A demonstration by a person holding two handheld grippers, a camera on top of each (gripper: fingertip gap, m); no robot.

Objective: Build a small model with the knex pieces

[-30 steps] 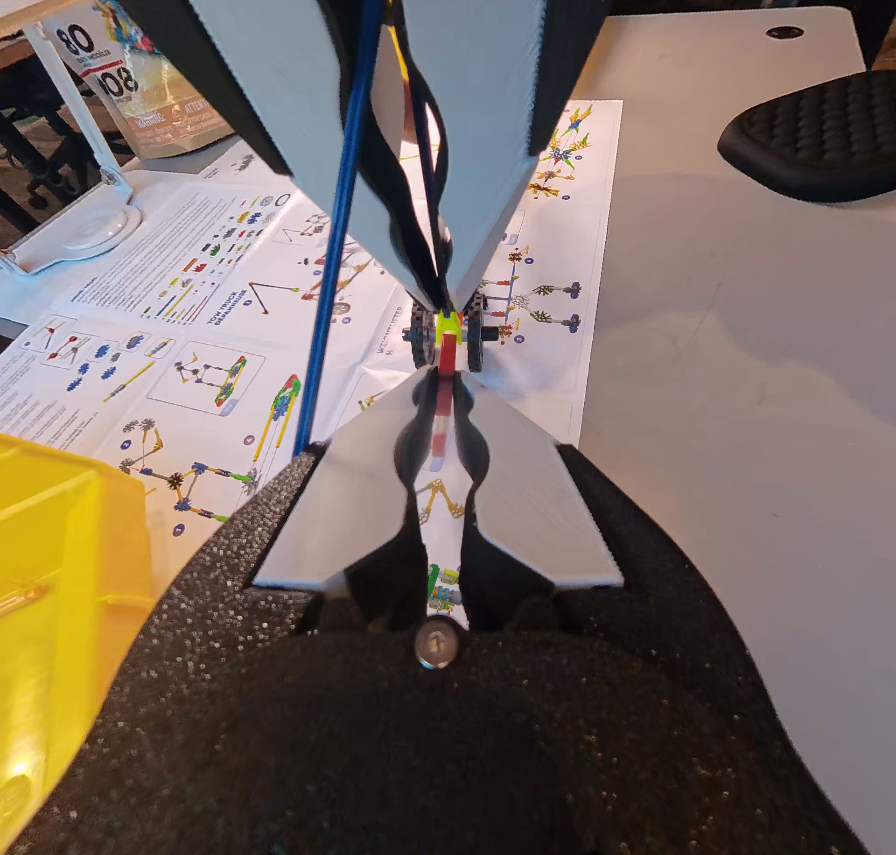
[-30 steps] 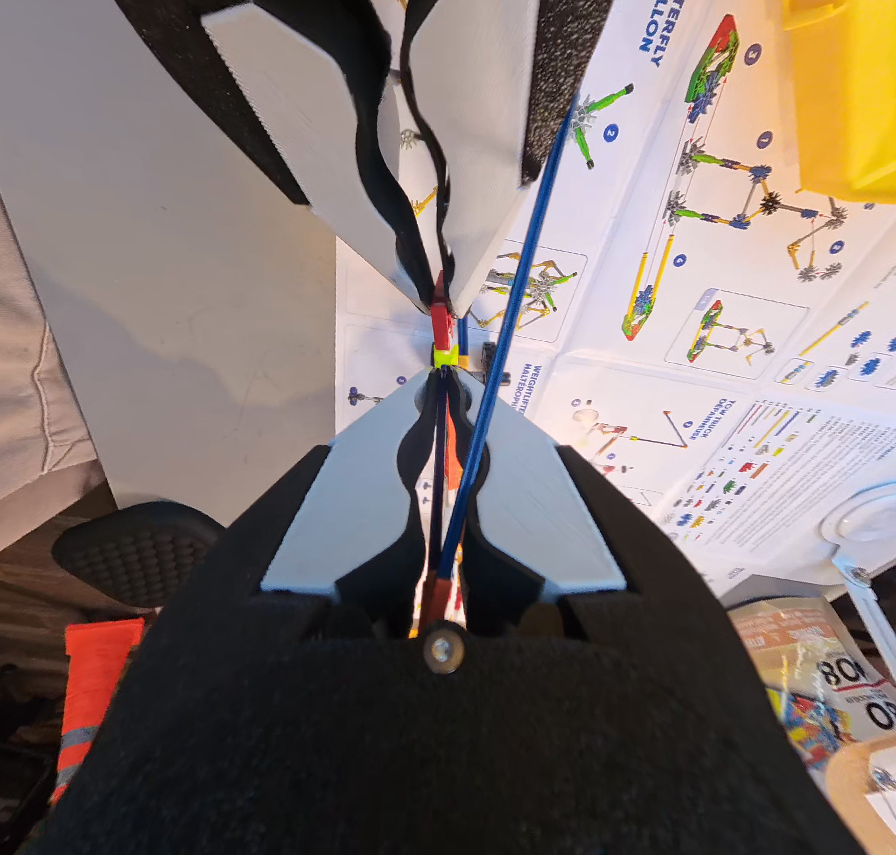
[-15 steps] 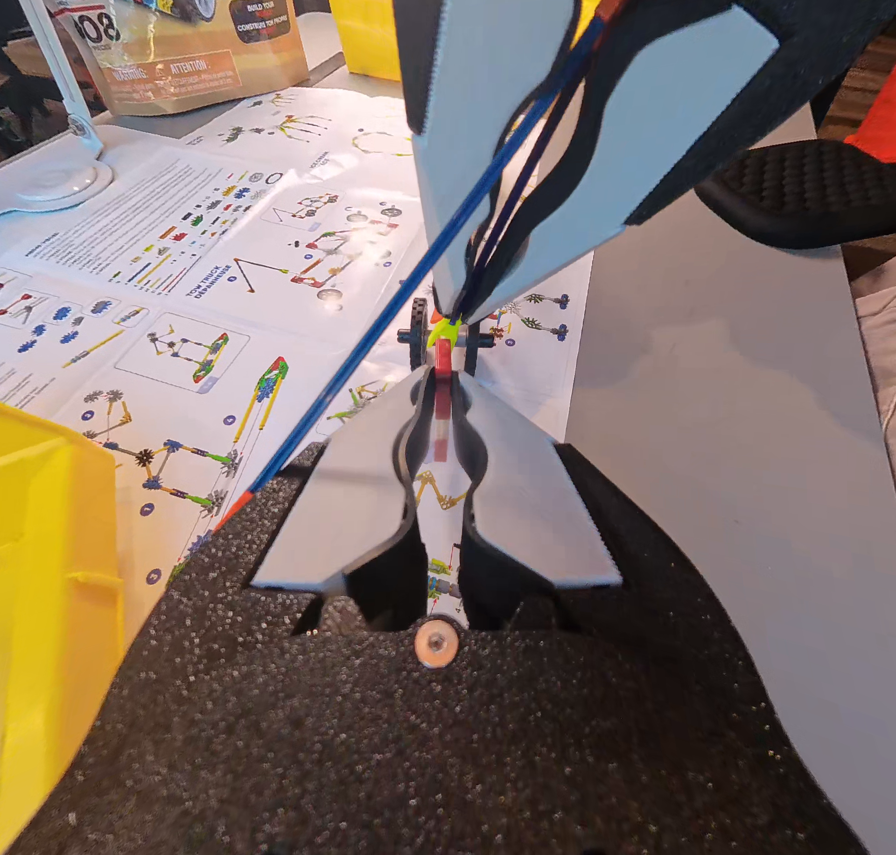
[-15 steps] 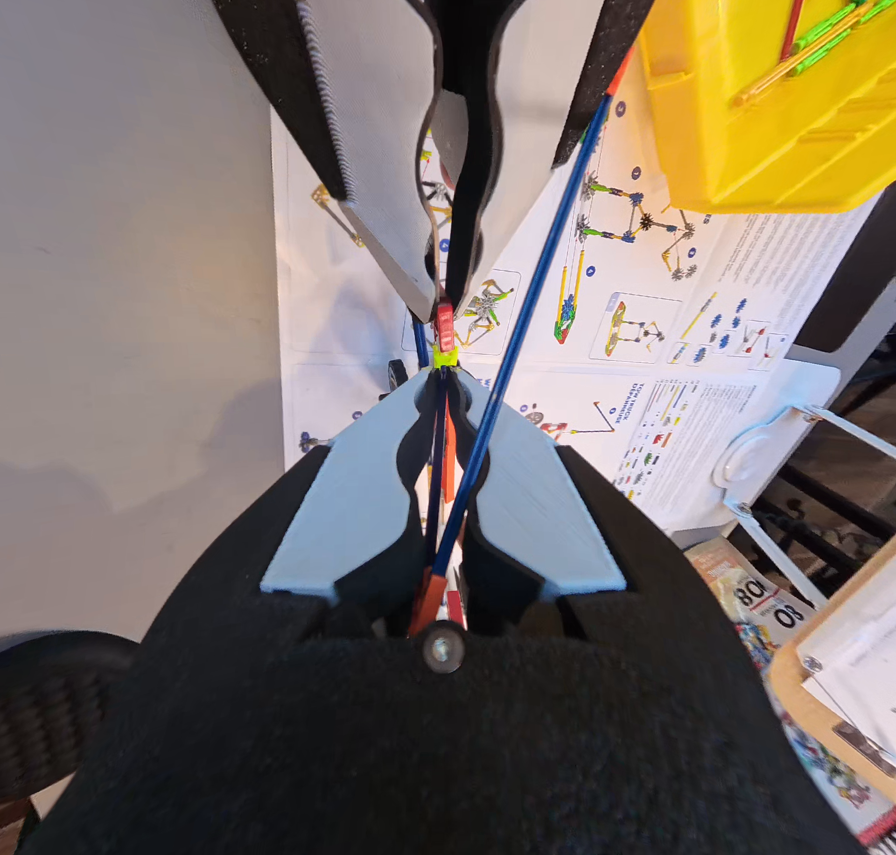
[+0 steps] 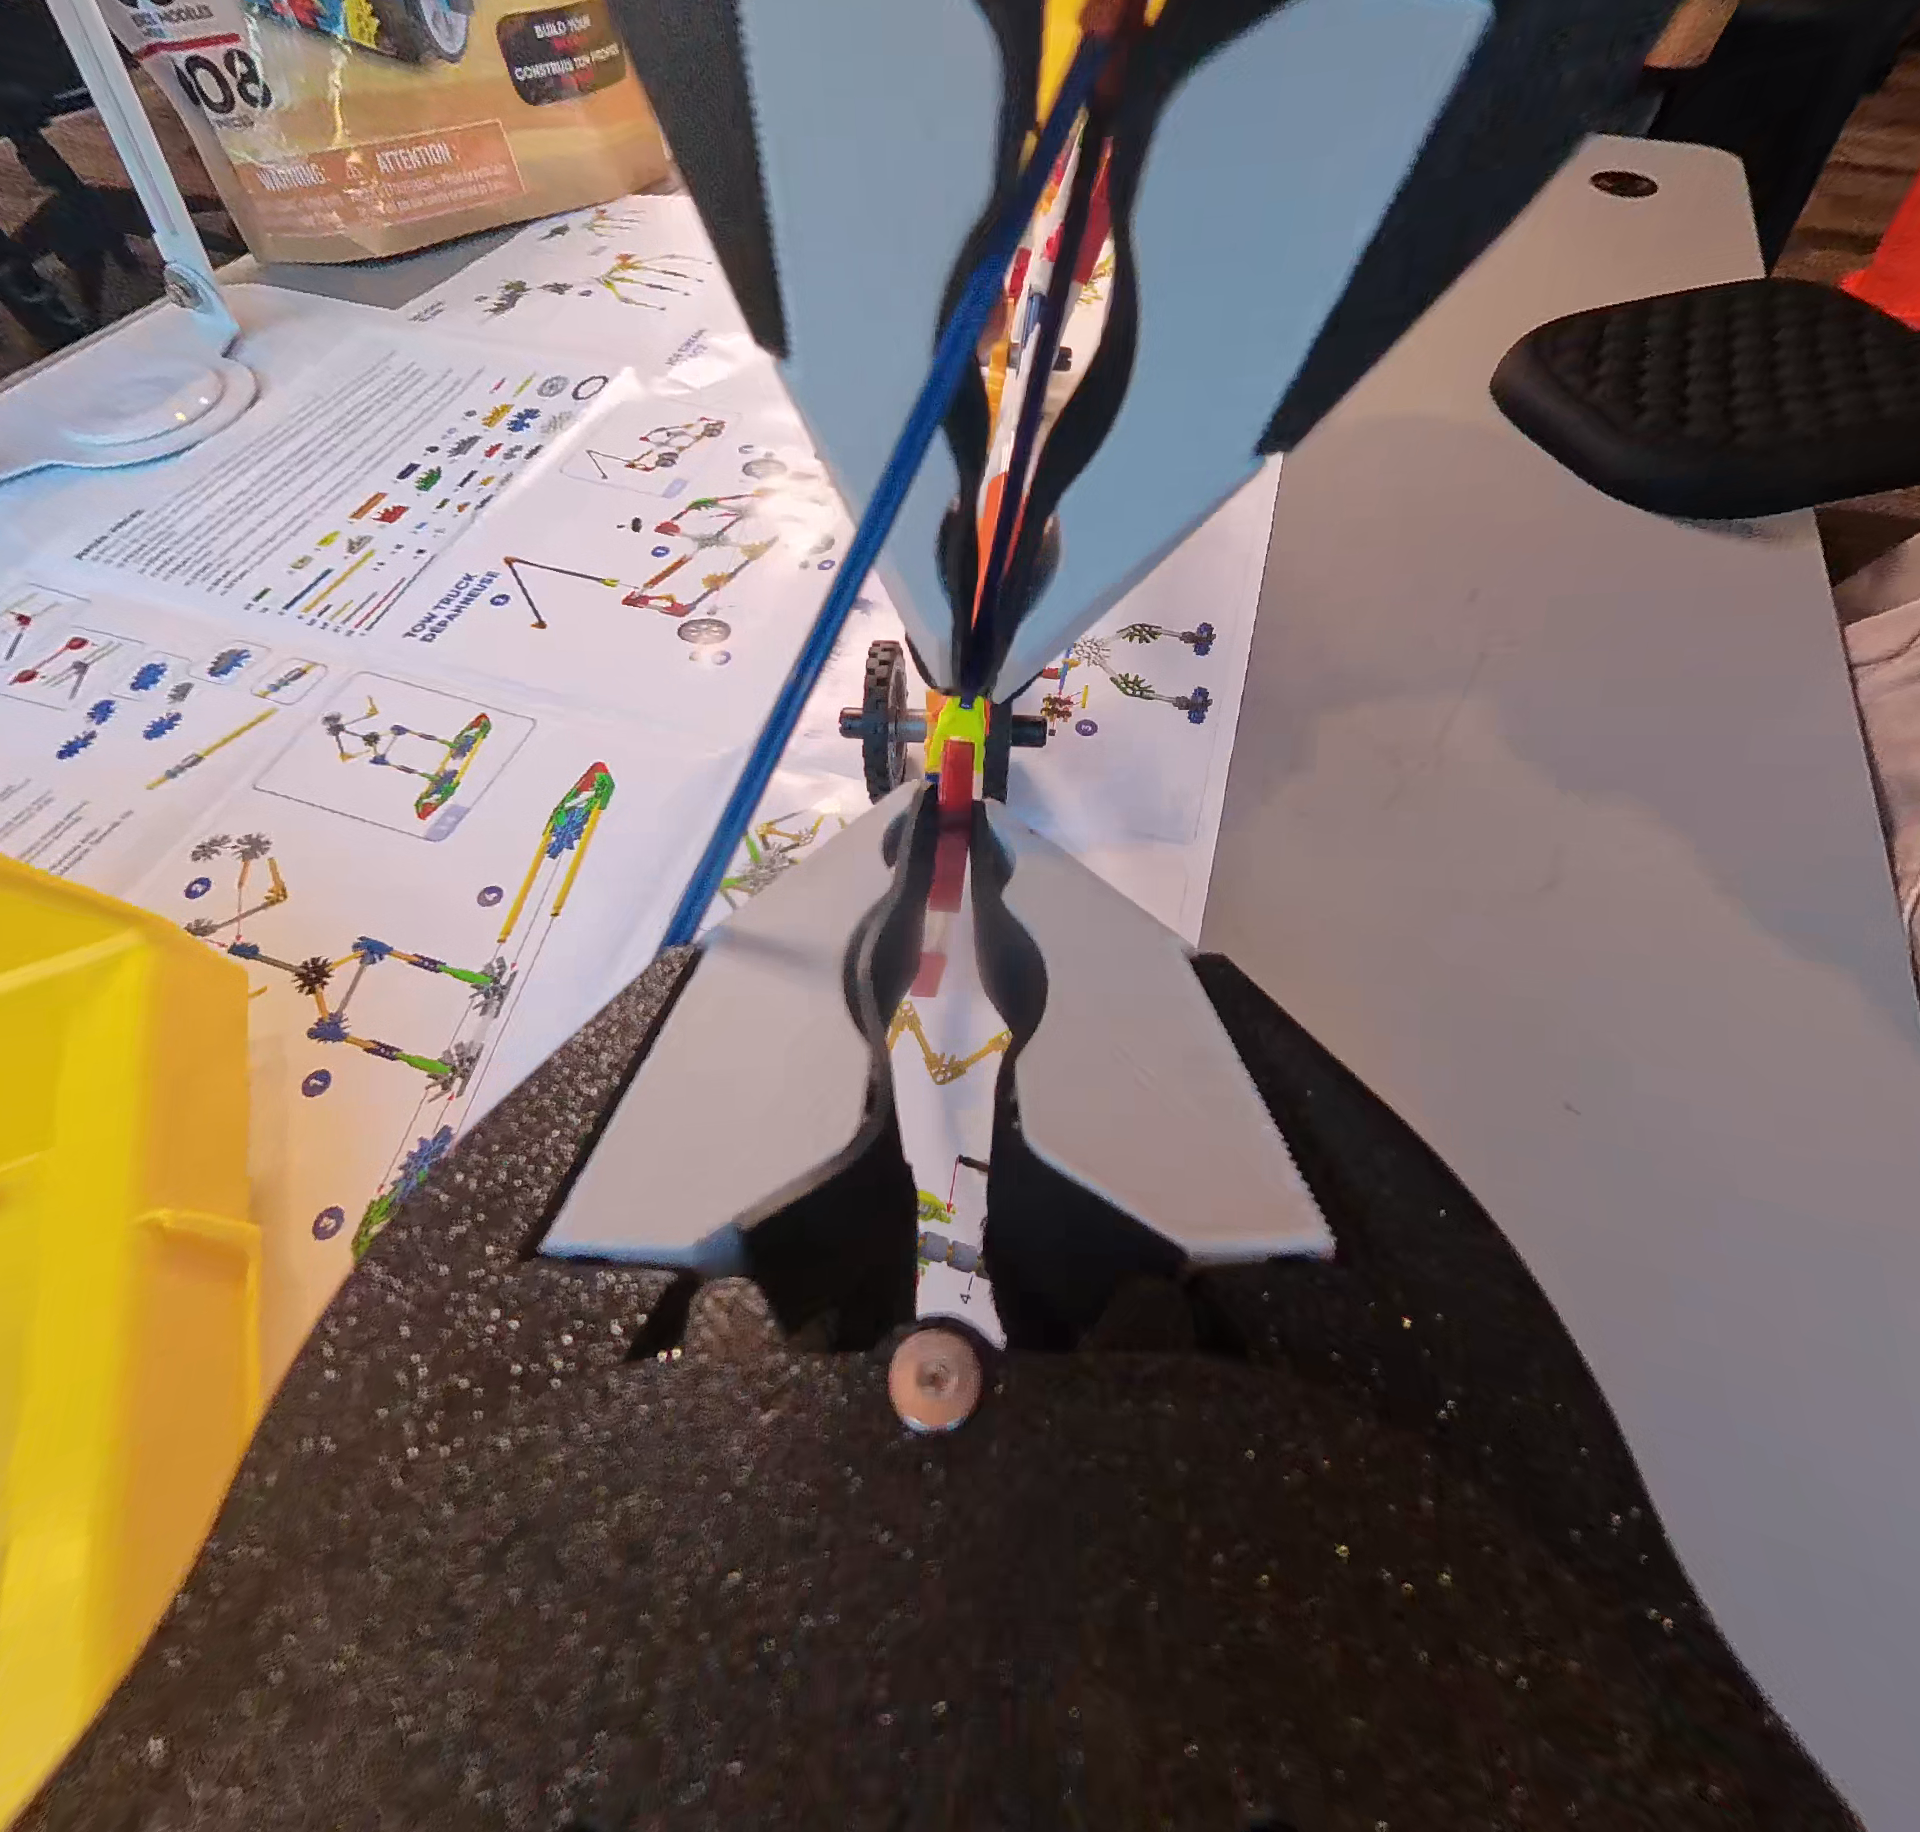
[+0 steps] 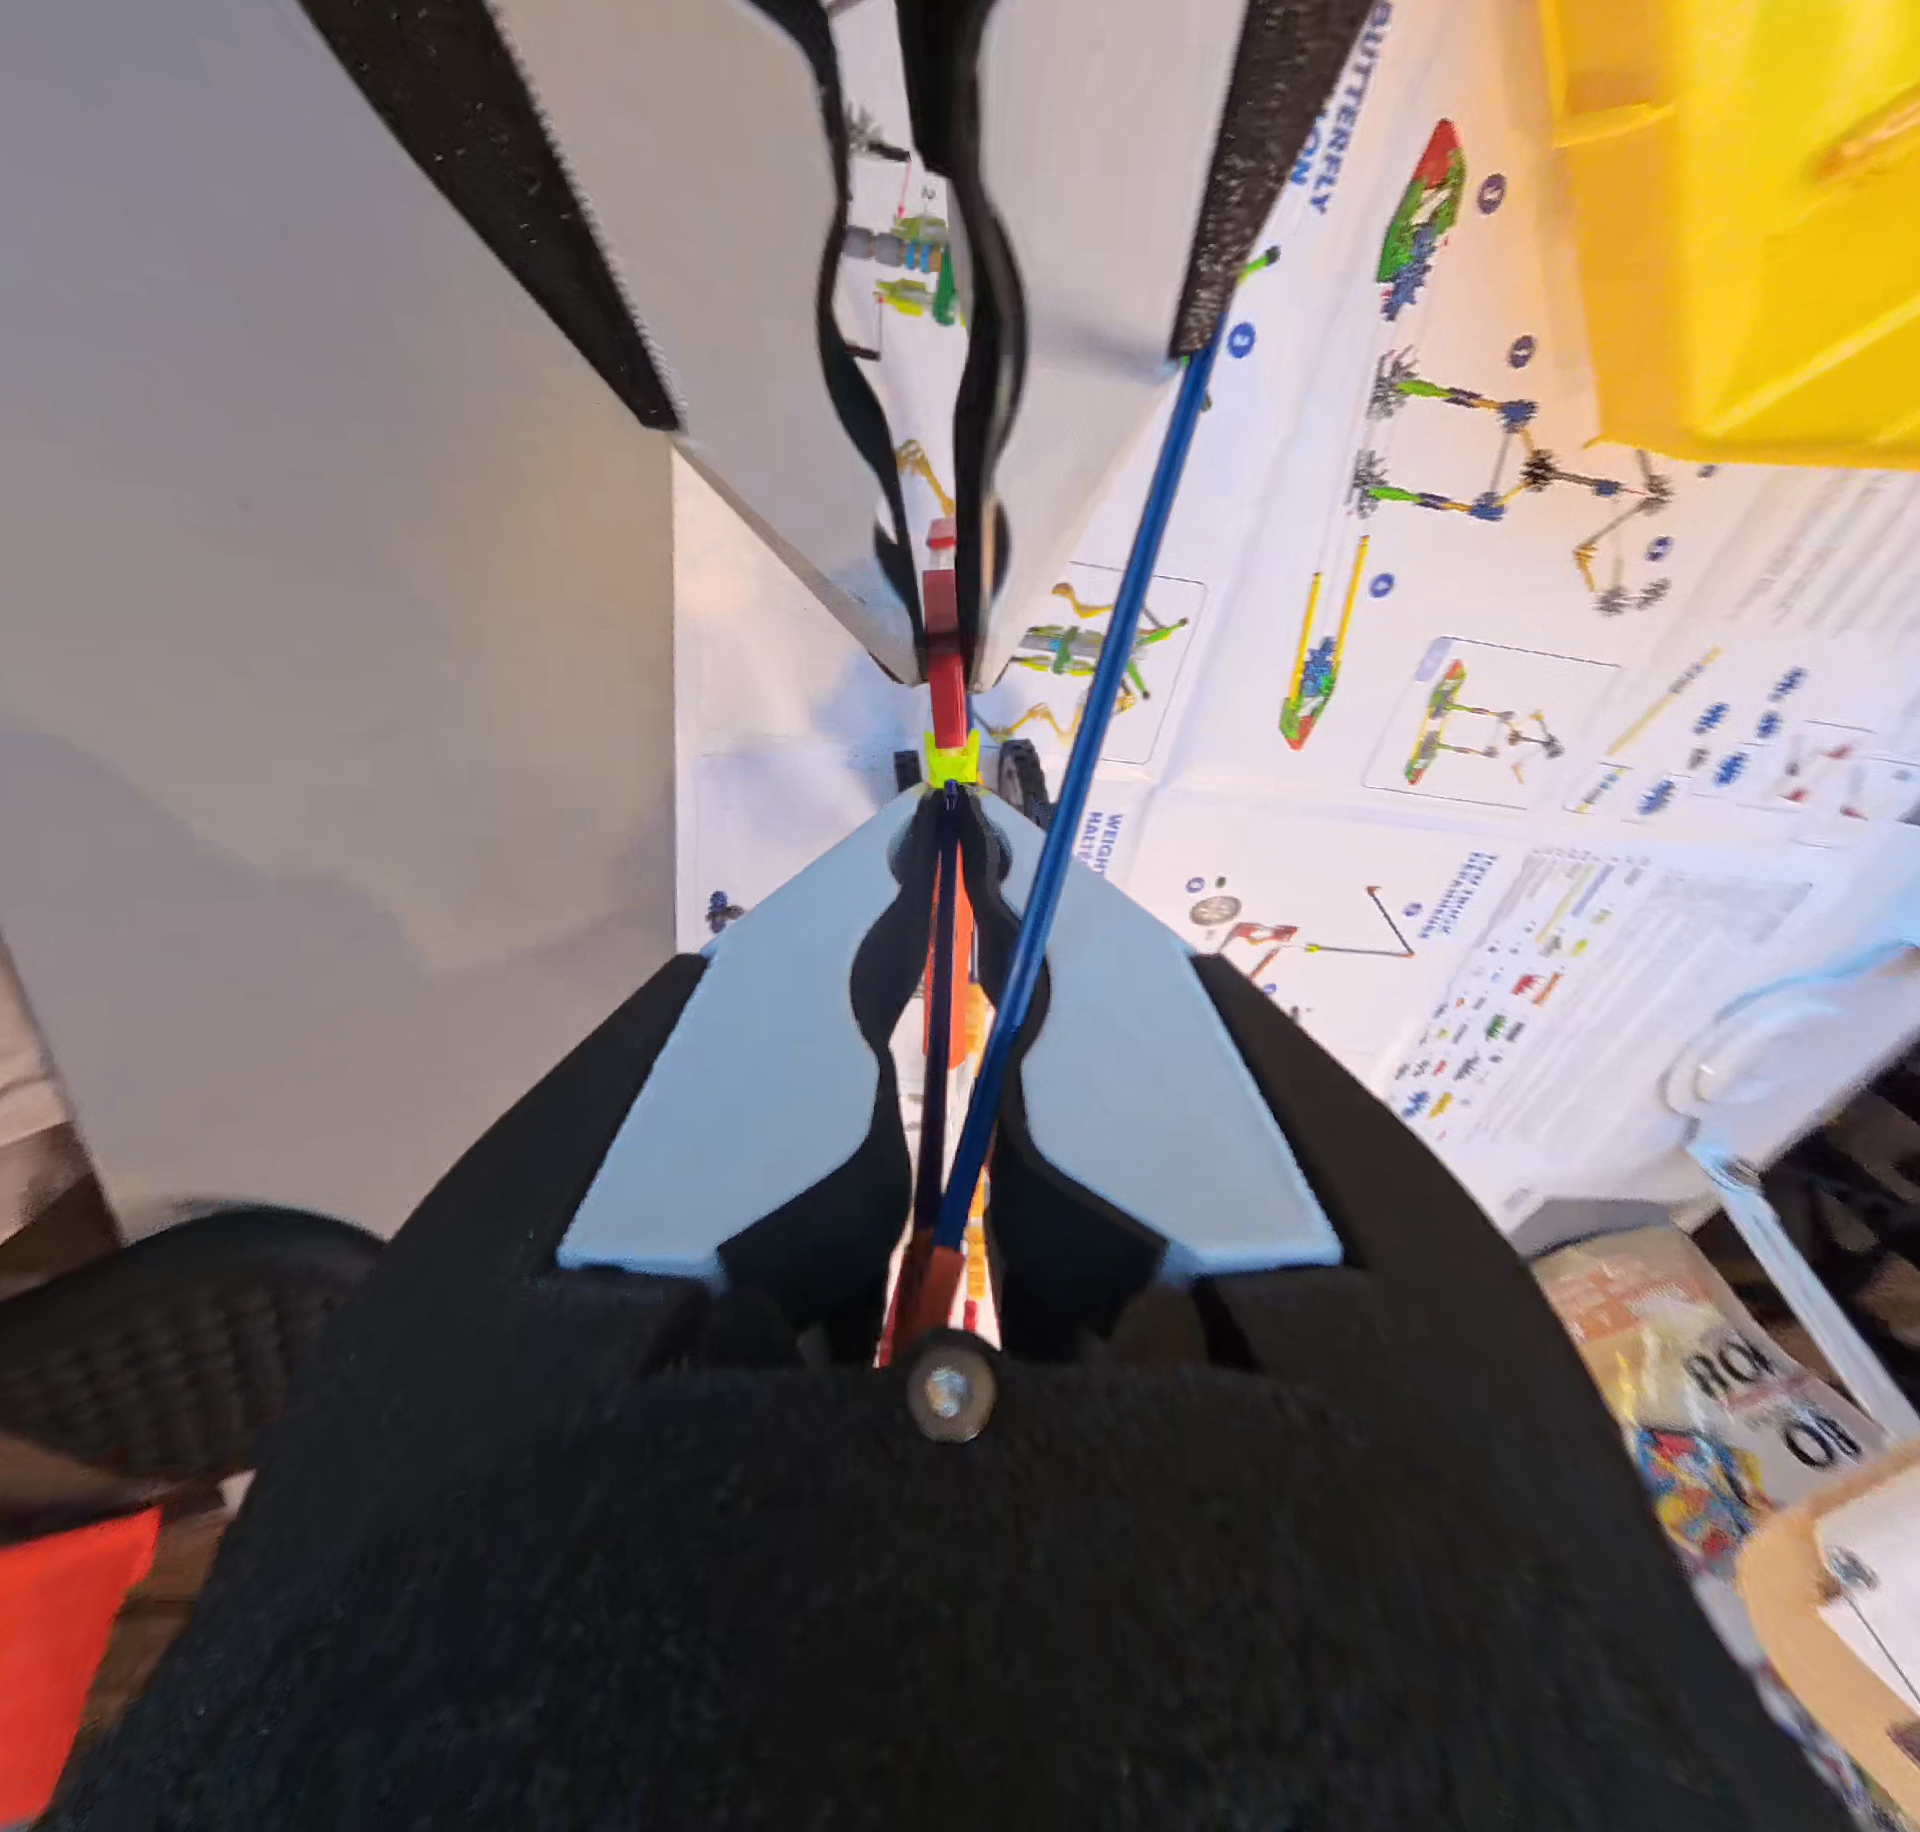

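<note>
Far left, a glossy cardboard toy box (image 5: 416, 89) bears printed writing and a model picture; below it your yellow plastic bin (image 5: 114, 1211) has smooth moulded walls. The creased paper instruction sheet (image 5: 364, 660) spreads printed diagrams over the matte grey table (image 5: 1507, 847). Your left gripper (image 5: 951, 806) is clenched on a short red rod (image 5: 948, 847), which plugs into a lime connector (image 5: 961, 728) beside a ridged black wheel (image 5: 883, 717). Your right gripper (image 6: 948, 795), meeting it tip to tip, grasps thin dark blue rods (image 6: 1101, 691) joined to that connector
</note>
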